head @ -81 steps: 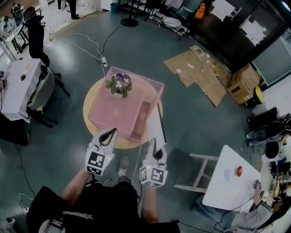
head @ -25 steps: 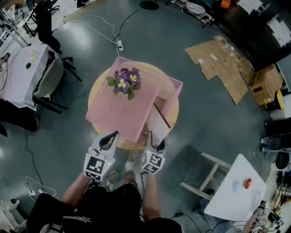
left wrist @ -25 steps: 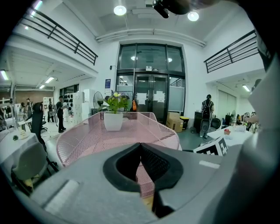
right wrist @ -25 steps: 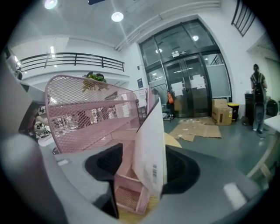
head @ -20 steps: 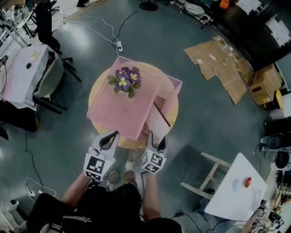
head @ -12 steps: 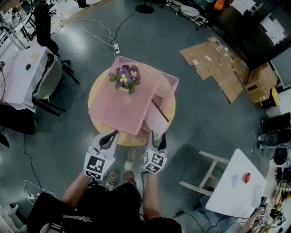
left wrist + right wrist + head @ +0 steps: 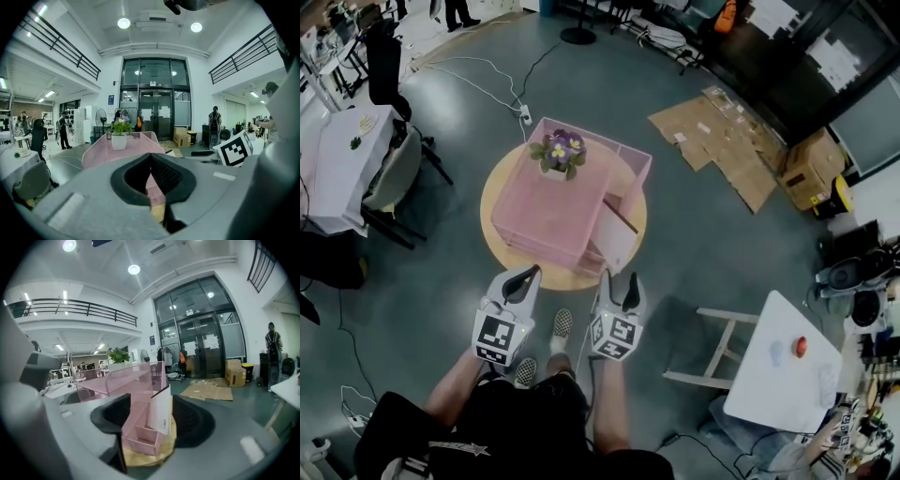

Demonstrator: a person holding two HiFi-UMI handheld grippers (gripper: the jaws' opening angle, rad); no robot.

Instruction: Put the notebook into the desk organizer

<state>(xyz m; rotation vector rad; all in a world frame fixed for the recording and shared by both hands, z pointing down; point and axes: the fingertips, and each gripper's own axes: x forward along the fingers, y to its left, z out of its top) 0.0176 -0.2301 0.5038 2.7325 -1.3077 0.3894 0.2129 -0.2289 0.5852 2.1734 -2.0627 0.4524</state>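
Observation:
The pink wire desk organizer [image 7: 553, 211] sits on a round wooden table [image 7: 500, 246], with a potted purple flower [image 7: 555, 152] on its far end. A white notebook [image 7: 617, 239] stands upright in the organizer's near right compartment. My right gripper [image 7: 619, 278] hangs open just short of it, and the right gripper view shows the notebook [image 7: 161, 416] beyond the spread jaws, untouched. My left gripper [image 7: 531, 272] is shut and empty near the table's front edge. In the left gripper view the organizer [image 7: 101, 151] and flower pot [image 7: 119, 140] lie ahead.
A white chair [image 7: 719, 347] and a white table [image 7: 769, 375] stand to the right. Flattened cardboard [image 7: 717, 141] lies on the floor beyond. Another table with a chair [image 7: 389, 183] is on the left. The person's shoes [image 7: 562, 323] are under the grippers.
The right gripper carried the notebook to the organizer, let go of it in the right compartment, and has drawn back a little. The left gripper stayed shut.

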